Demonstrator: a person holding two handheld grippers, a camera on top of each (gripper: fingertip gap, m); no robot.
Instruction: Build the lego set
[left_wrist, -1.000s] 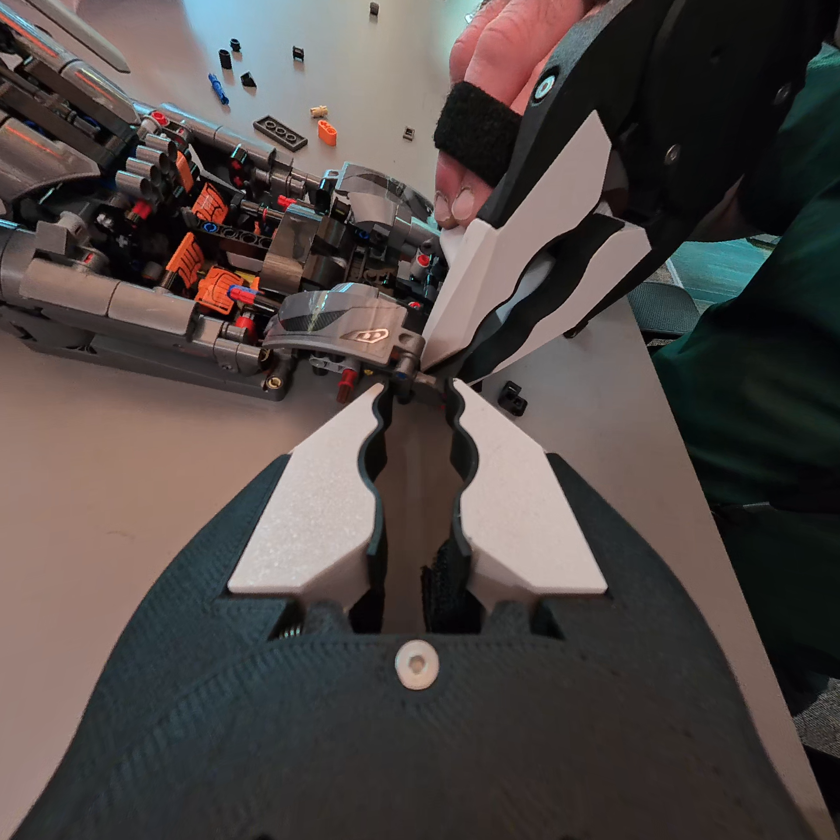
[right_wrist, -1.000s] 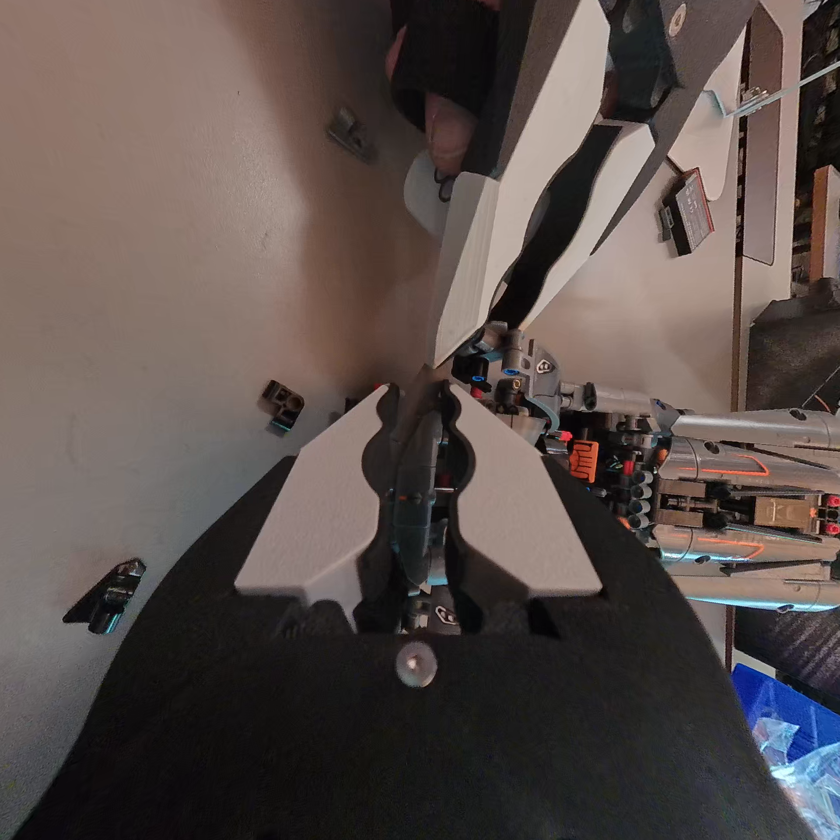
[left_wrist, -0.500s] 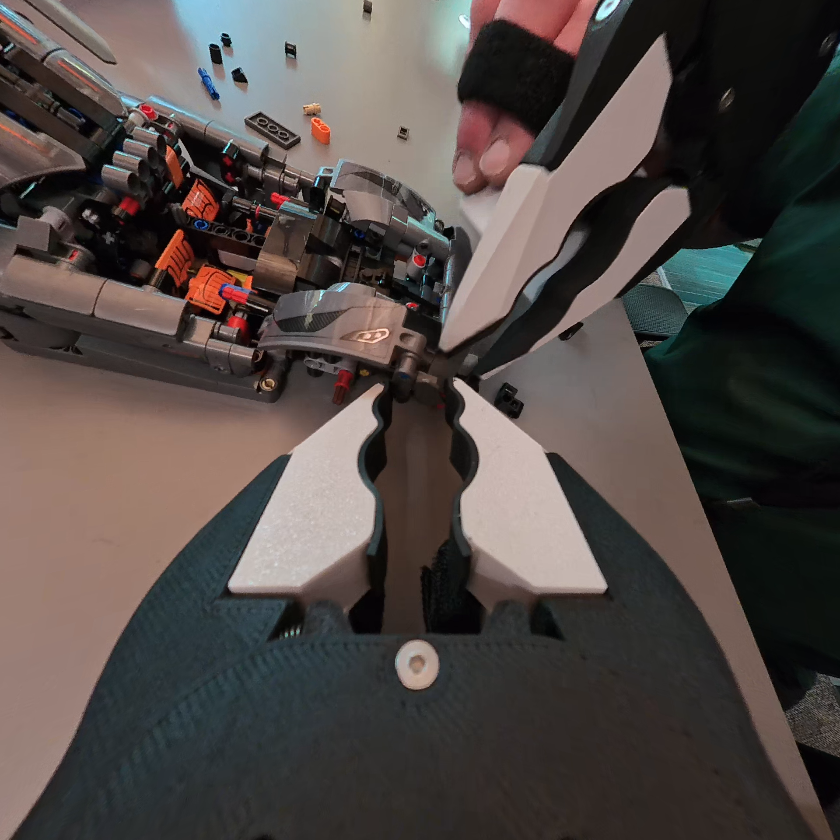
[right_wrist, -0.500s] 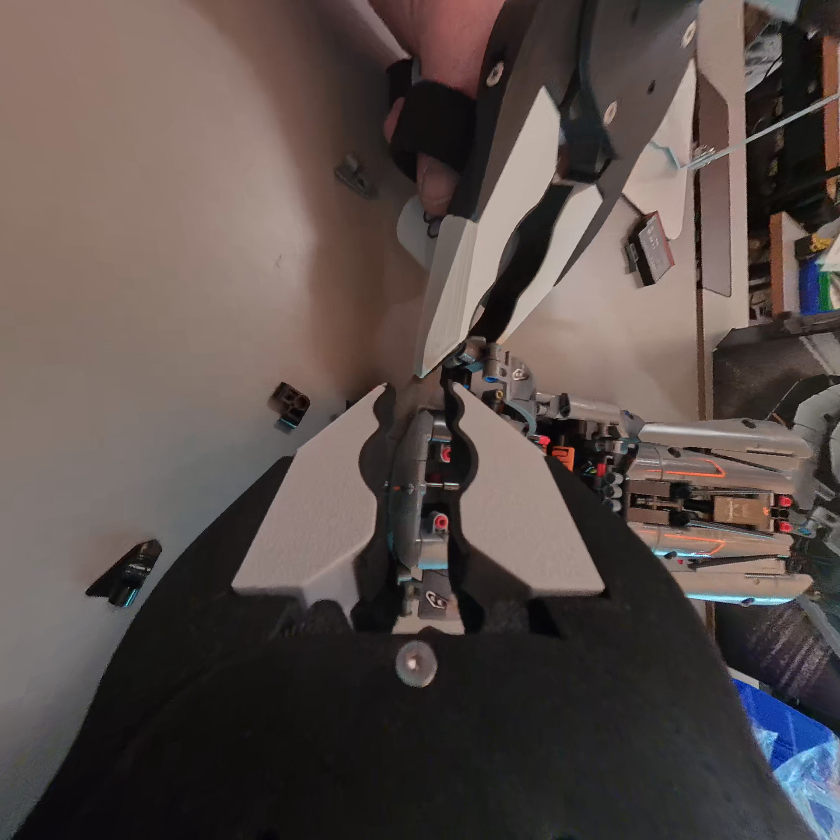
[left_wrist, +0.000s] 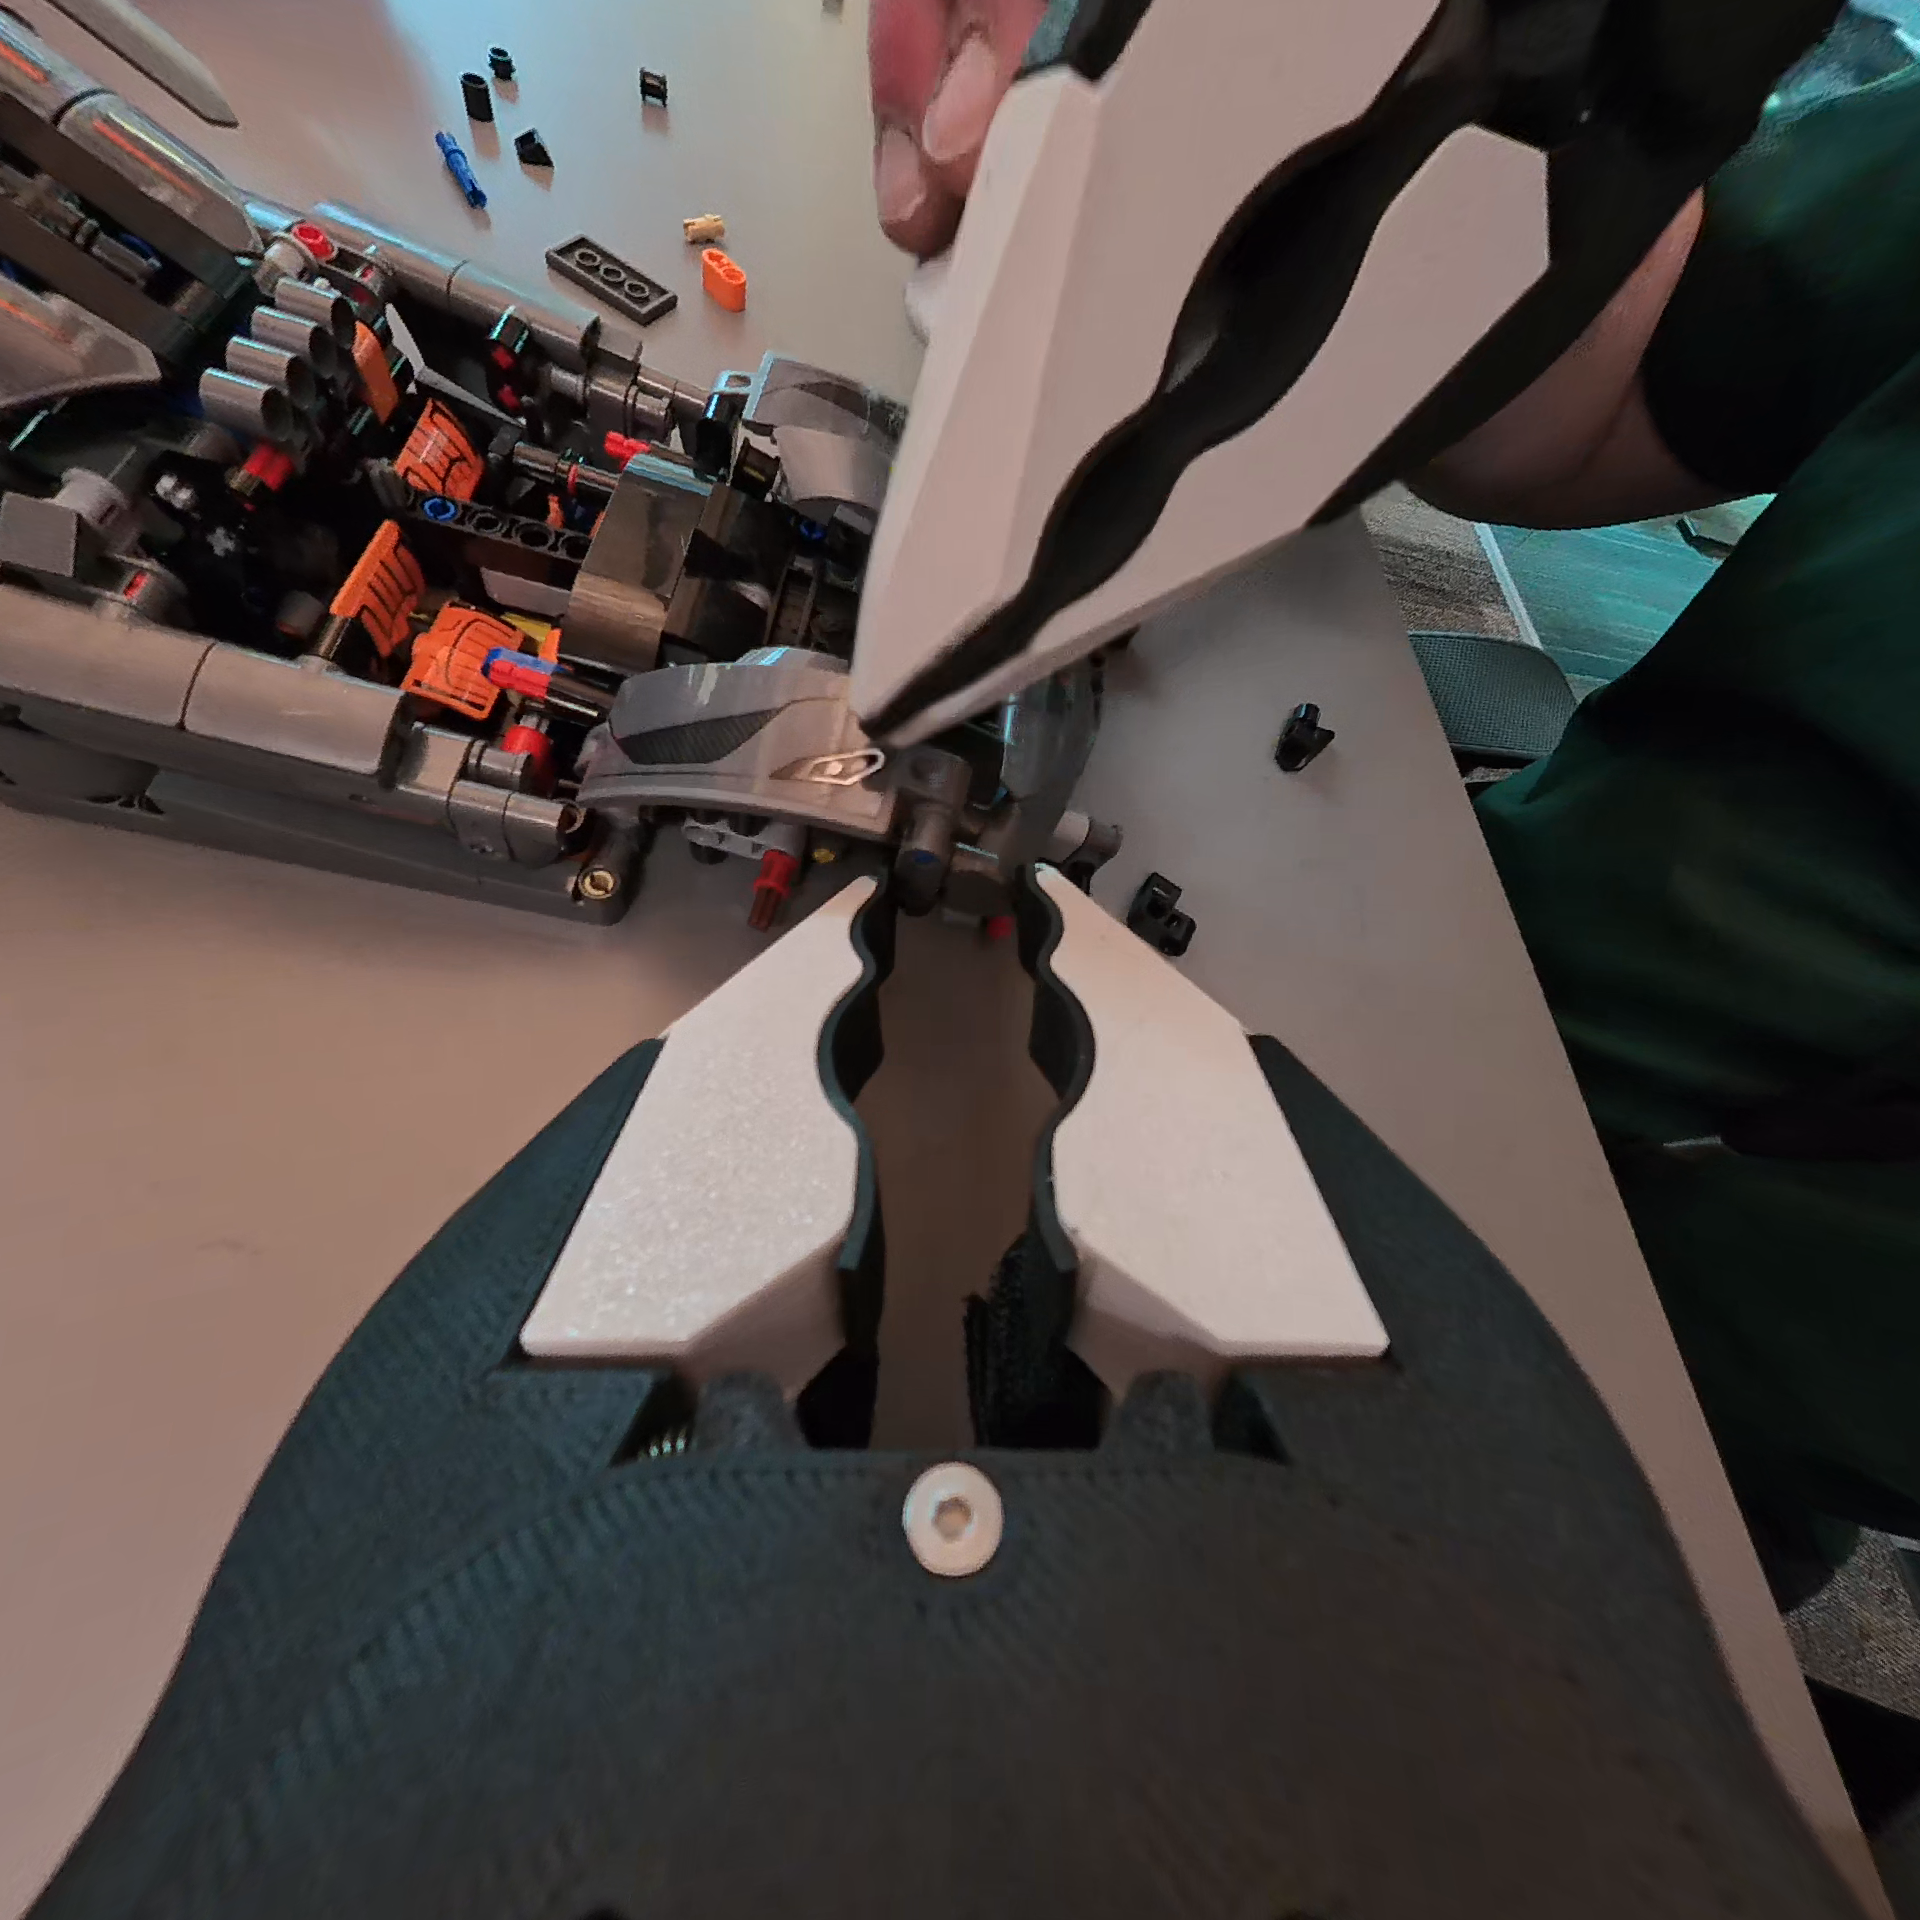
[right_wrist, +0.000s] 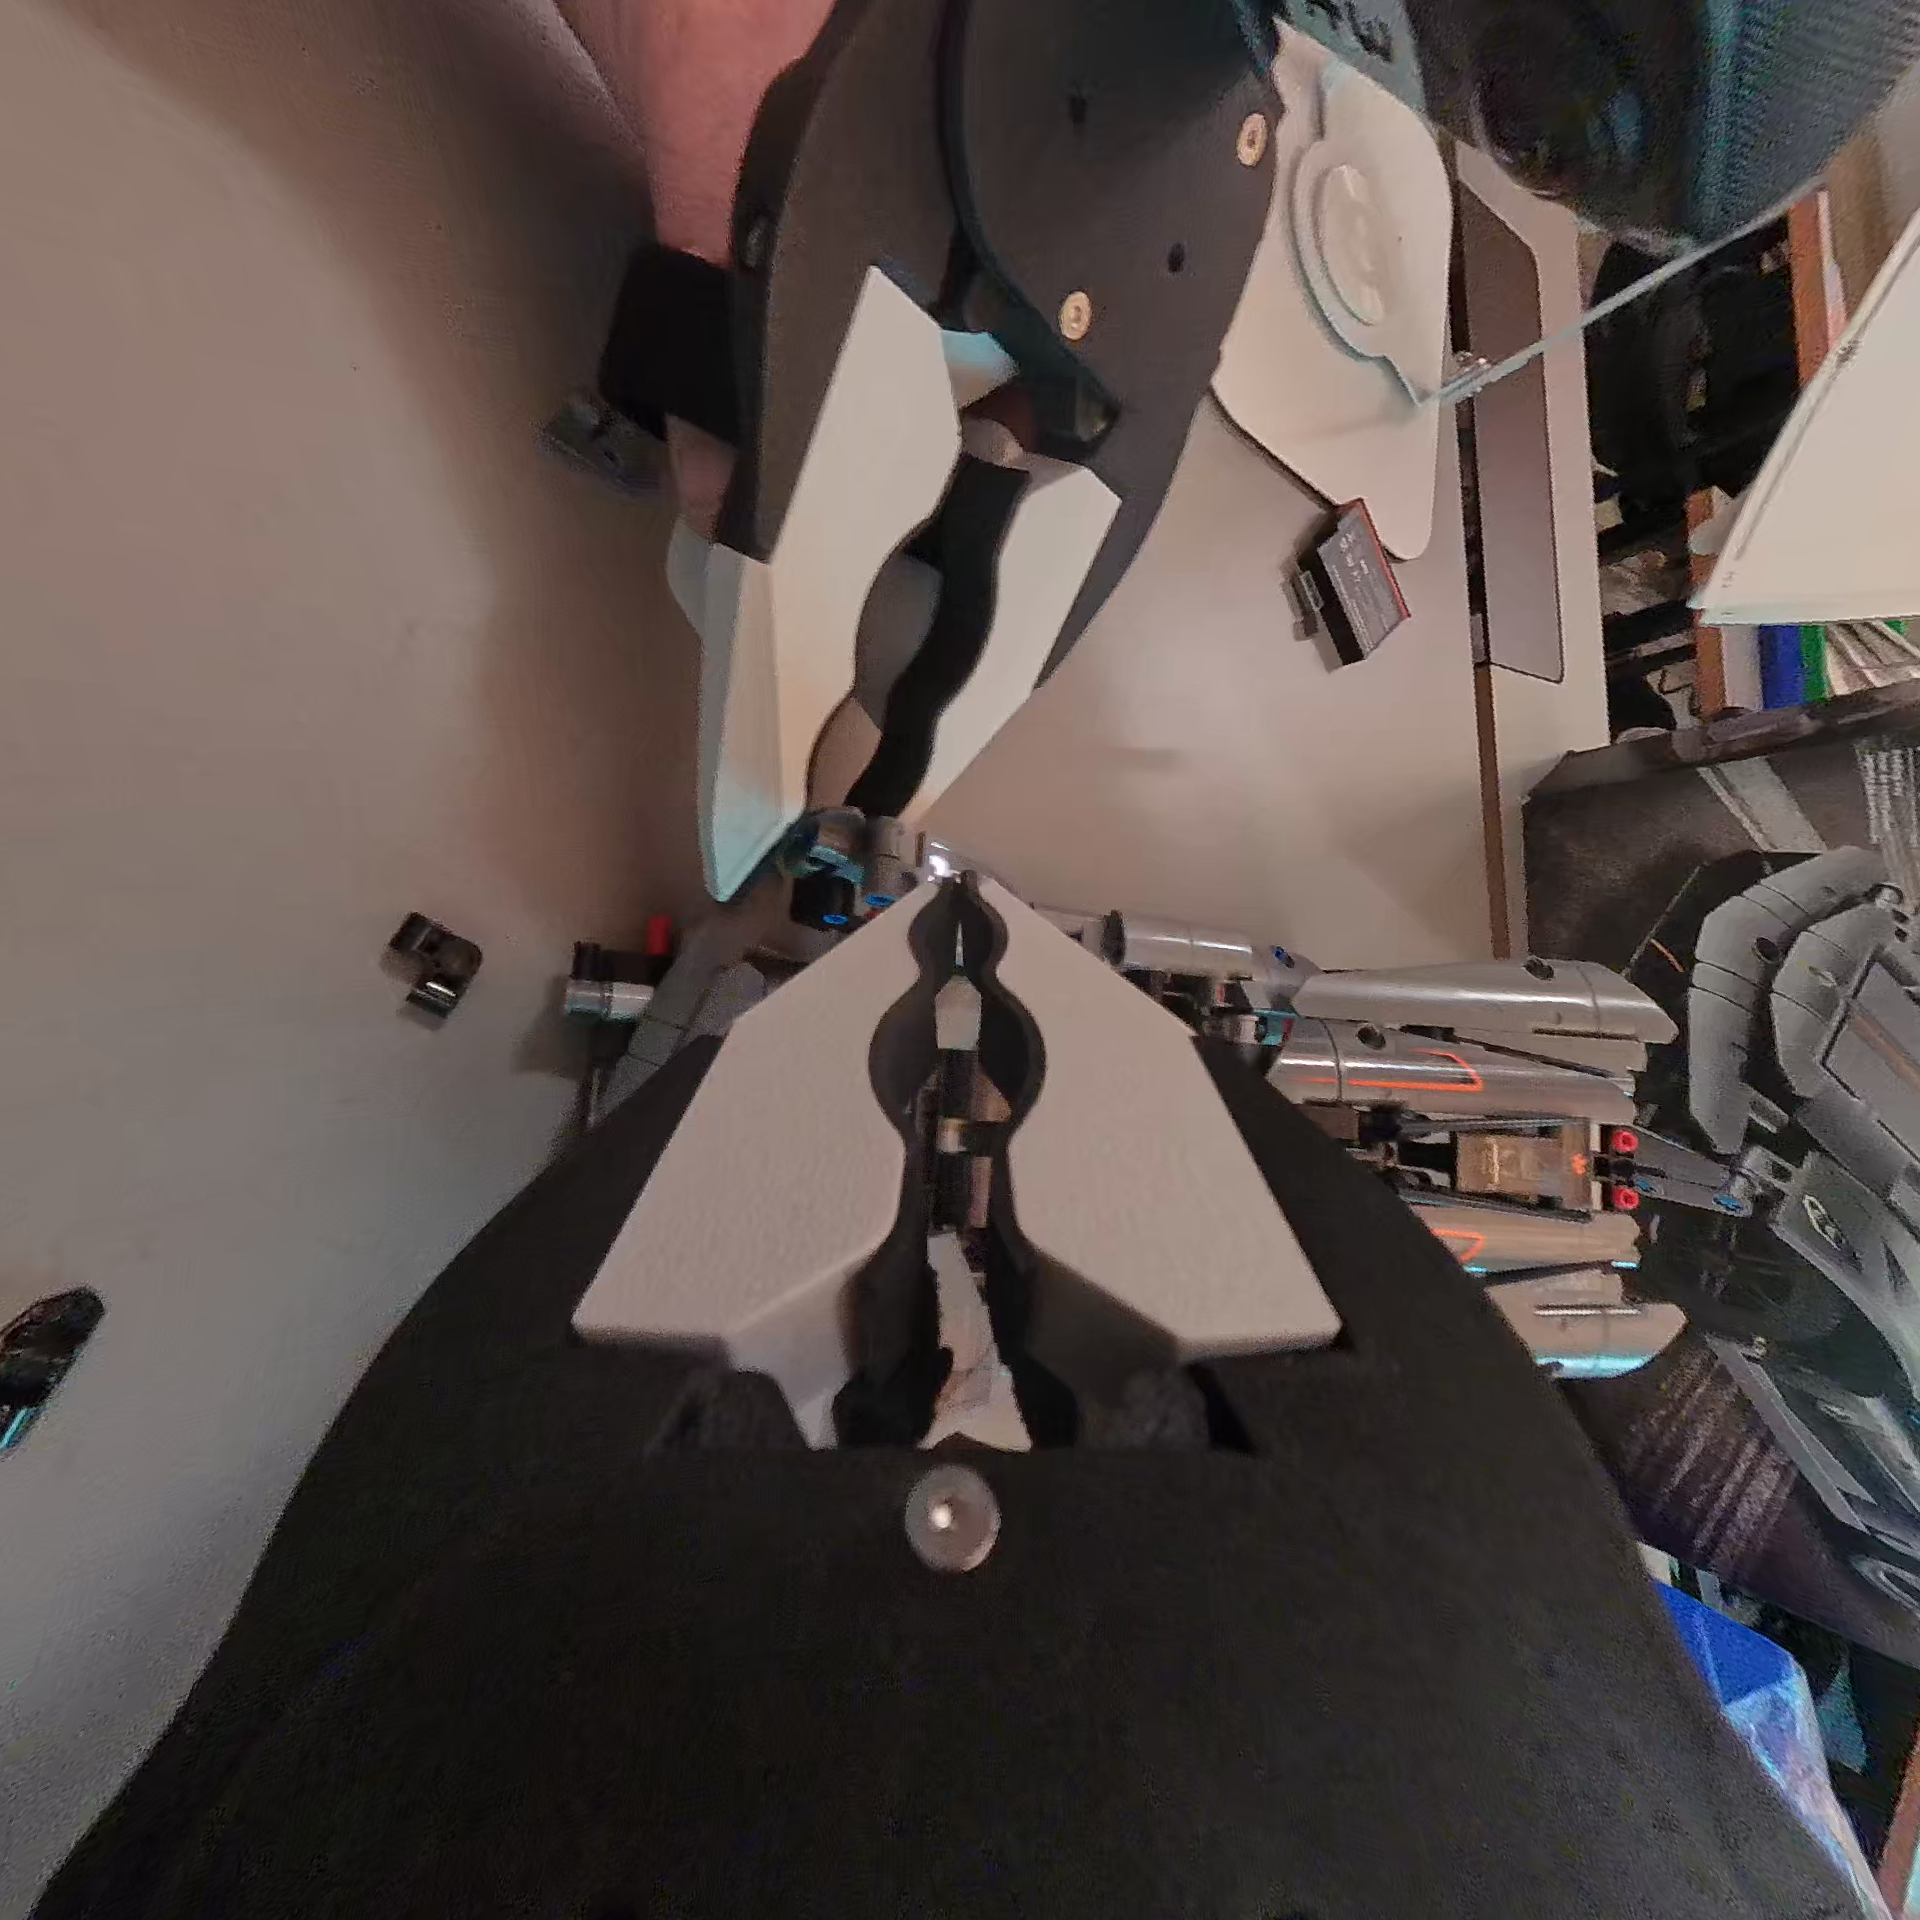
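Note:
A long grey lego model (left_wrist: 301, 686) with orange and red parts lies on the table, and it also shows in the right wrist view (right_wrist: 1455, 997). My left gripper (left_wrist: 956, 883) is closed on the small grey connector parts at the model's near end, and it also shows in the right wrist view (right_wrist: 831, 831). My right gripper (right_wrist: 961, 883) is shut with nothing visible between its tips. In the left wrist view the right gripper (left_wrist: 873, 727) comes down from the upper right, and its tips touch the grey curved panel (left_wrist: 727, 717) at that end.
Loose parts lie beyond the model: a black plate (left_wrist: 611, 277), an orange piece (left_wrist: 724, 278), a blue pin (left_wrist: 460, 169). Two small black parts (left_wrist: 1162, 914) (left_wrist: 1302, 735) lie near the table's right edge, by a person in green (left_wrist: 1714, 883). A black box (right_wrist: 1351, 597) lies farther off. Across from one pair of fingers to the other is roughly 5 centimeters. The black plate (left_wrist: 611, 277) is about 20 centimeters from both grippers' fingertips.
My right gripper has closed its fingers and swung left, onto the top of the grey curved panel. My left gripper has kept its hold at the model's end.

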